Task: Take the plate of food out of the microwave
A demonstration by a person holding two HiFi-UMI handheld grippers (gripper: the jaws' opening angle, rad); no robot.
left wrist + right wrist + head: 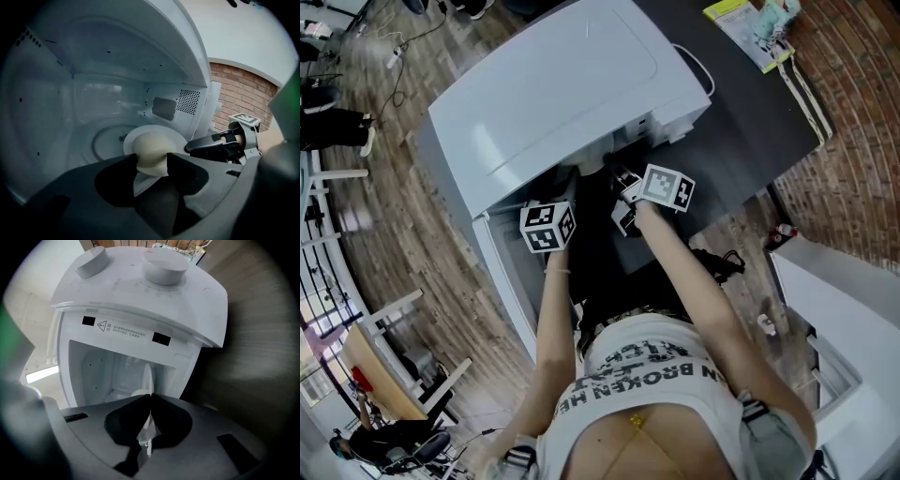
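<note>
A: Plate (165,131) w/ pale bun (149,149) — where?
B: Inside the open microwave (553,84). Right gripper (150,397) pinches its rim; left gripper (152,159) gapes, holding nothing. Grasp looks done. Next, prob.: draw it out level.

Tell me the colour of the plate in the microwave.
White plate; clearest in the left gripper view.

Smooth, glossy white casing is seen on the microwave (553,84); the plate (159,130) is glossy white, the food (150,150) pale and matt. Grained wood planks are shown for the floor (394,234), rough brick for the wall (239,91), a matt dark finish for the tabletop (750,122)
</note>
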